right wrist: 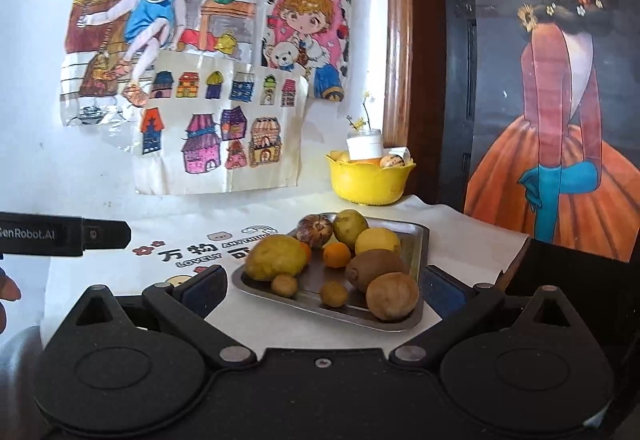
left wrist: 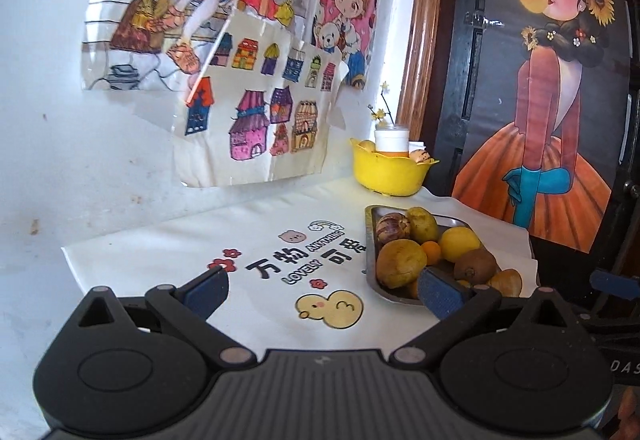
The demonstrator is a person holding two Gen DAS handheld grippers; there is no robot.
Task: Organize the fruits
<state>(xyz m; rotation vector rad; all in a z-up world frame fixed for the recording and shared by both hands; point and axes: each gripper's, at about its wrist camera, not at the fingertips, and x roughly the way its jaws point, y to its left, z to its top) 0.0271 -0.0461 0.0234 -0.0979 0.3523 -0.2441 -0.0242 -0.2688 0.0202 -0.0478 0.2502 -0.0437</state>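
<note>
A metal tray (right wrist: 416, 240) sits on a white printed cloth (right wrist: 280, 332) that covers the tabletop, near the tabletop's right edge, and it carries the fruit in a loose heap. At the tray's front lie a brown kiwi (right wrist: 392, 296), a second kiwi (right wrist: 374, 268) just behind it, and two small brownish round fruits (right wrist: 334, 294). A large yellow-green lemon (right wrist: 276, 257) lies at the tray's left side, a small orange (right wrist: 337, 254) in the middle, a brighter lemon (right wrist: 377, 241) behind it, and a striped brown fruit (right wrist: 315, 230) beside a green-yellow one (right wrist: 350, 226) at the back. Behind the tray, at the far edge of the tabletop against the wall, stands a yellow bowl (right wrist: 370, 180) that holds a white jar (right wrist: 365, 145) and more small fruit. The right gripper (right wrist: 320, 286) hangs in front of the tray, its fingers spread wide and empty. The left gripper (left wrist: 324, 288) hovers over the cloth left of the tray, its fingers also wide apart and holding nothing; its right finger overlaps the tray's near corner in view. Children's drawings (right wrist: 192, 88) are taped to the wall.
</note>
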